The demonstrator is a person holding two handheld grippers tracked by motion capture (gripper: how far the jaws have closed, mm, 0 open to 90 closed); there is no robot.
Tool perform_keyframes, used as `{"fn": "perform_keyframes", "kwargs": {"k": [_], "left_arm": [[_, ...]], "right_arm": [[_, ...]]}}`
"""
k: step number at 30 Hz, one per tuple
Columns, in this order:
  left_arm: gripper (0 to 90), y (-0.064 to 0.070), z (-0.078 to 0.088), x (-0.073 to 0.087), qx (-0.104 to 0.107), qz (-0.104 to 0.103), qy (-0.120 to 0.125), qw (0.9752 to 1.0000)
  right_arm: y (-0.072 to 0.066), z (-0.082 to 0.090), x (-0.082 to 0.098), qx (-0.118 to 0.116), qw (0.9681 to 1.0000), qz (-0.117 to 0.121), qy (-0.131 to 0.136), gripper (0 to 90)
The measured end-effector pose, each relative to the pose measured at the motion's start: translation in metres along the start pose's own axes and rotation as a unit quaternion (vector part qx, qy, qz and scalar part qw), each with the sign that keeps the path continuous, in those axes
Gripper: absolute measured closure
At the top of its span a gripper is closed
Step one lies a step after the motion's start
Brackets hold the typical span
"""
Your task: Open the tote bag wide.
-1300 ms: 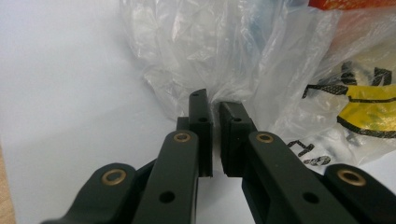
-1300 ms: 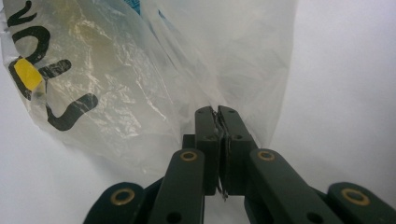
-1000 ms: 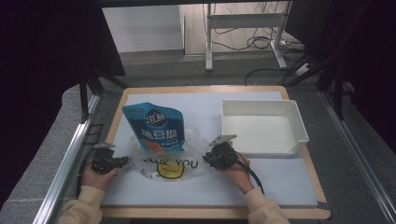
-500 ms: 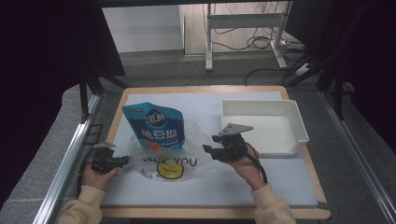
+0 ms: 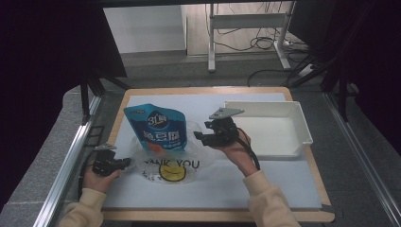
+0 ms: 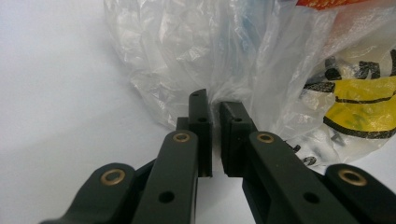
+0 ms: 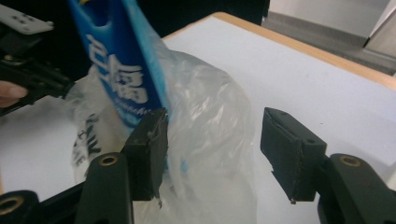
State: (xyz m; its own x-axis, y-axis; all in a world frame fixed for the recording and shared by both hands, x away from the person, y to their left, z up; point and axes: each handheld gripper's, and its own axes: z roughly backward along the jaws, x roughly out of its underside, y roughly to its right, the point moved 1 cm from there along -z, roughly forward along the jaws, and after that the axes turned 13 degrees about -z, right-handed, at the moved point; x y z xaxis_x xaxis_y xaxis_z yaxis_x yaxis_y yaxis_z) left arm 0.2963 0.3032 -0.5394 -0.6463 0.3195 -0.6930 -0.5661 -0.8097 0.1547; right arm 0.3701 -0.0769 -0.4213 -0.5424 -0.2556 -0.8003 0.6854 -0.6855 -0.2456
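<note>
With the left gripper (image 6: 215, 135) pinching the plastic bag's (image 5: 189, 156) edge and the right gripper's (image 7: 212, 154) jaws just spread empty, the blue pouch (image 5: 158, 127), seemingly half-inserted, may topple.

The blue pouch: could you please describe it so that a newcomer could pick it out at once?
Start at the light mat on the wooden-edged table, left of the white tray. There a clear plastic bag with a yellow smiley lies crumpled. The blue pouch stands partly inside it, the one bright blue thing with white lettering.
</note>
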Motion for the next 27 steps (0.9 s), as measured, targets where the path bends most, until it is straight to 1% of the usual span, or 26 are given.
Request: {"fn": "perform_keyframes", "kwargs": {"k": [4, 5, 8, 11, 13, 14, 16, 17, 20, 24, 26, 27], "left_arm": [[85.2, 0.000, 0.001, 0.000, -0.001, 0.000, 0.002, 1.0000], [85.2, 0.000, 0.001, 0.000, -0.001, 0.000, 0.002, 1.0000], [85.2, 0.000, 0.002, 0.001, -0.001, 0.000, 0.003, 1.0000], [85.1, 0.000, 0.003, 0.001, -0.002, 0.000, 0.002, 1.0000], [85.1, 0.000, 0.003, 0.001, -0.003, 0.000, 0.003, 1.0000], [85.1, 0.000, 0.003, 0.001, -0.003, 0.000, 0.003, 1.0000], [85.1, 0.000, 0.003, 0.001, -0.003, 0.001, 0.003, 1.0000], [85.1, 0.000, 0.003, 0.001, -0.004, 0.001, 0.004, 1.0000], [85.1, 0.000, 0.003, 0.001, -0.005, 0.001, 0.005, 1.0000], [85.1, -0.002, 0.003, 0.002, -0.005, 0.003, 0.003, 1.0000], [85.1, -0.002, 0.003, 0.002, -0.005, 0.003, 0.002, 1.0000], [85.1, -0.002, 0.003, 0.002, -0.005, 0.002, 0.001, 1.0000]], "right_arm": [[0.001, -0.017, -0.001, 0.005, 0.9998, 0.006, -0.020, 45.5], [0.001, -0.020, -0.001, 0.007, 0.9996, 0.008, -0.025, 47.9], [0.003, -0.030, 0.004, 0.013, 0.9990, 0.007, -0.042, 62.5], [0.004, -0.036, 0.010, 0.013, 0.9981, 0.014, -0.059, 78.6], [0.004, -0.037, 0.012, 0.019, 0.9977, 0.018, -0.063, 84.4], [0.005, -0.038, 0.013, 0.022, 0.9977, 0.018, -0.062, 86.1], [0.007, -0.039, 0.015, 0.039, 0.9973, 0.018, -0.060, 87.5], [0.009, -0.040, 0.016, 0.050, 0.9966, 0.018, -0.063, 87.9], [0.014, -0.047, 0.023, 0.074, 0.9944, 0.012, -0.074, 88.3], [0.018, -0.057, 0.034, 0.085, 0.9924, -0.004, -0.089, 88.3], [0.018, -0.061, 0.039, 0.087, 0.9918, -0.009, -0.093, 88.3], [0.017, -0.063, 0.040, 0.089, 0.9913, -0.008, -0.096, 88.3]]}}
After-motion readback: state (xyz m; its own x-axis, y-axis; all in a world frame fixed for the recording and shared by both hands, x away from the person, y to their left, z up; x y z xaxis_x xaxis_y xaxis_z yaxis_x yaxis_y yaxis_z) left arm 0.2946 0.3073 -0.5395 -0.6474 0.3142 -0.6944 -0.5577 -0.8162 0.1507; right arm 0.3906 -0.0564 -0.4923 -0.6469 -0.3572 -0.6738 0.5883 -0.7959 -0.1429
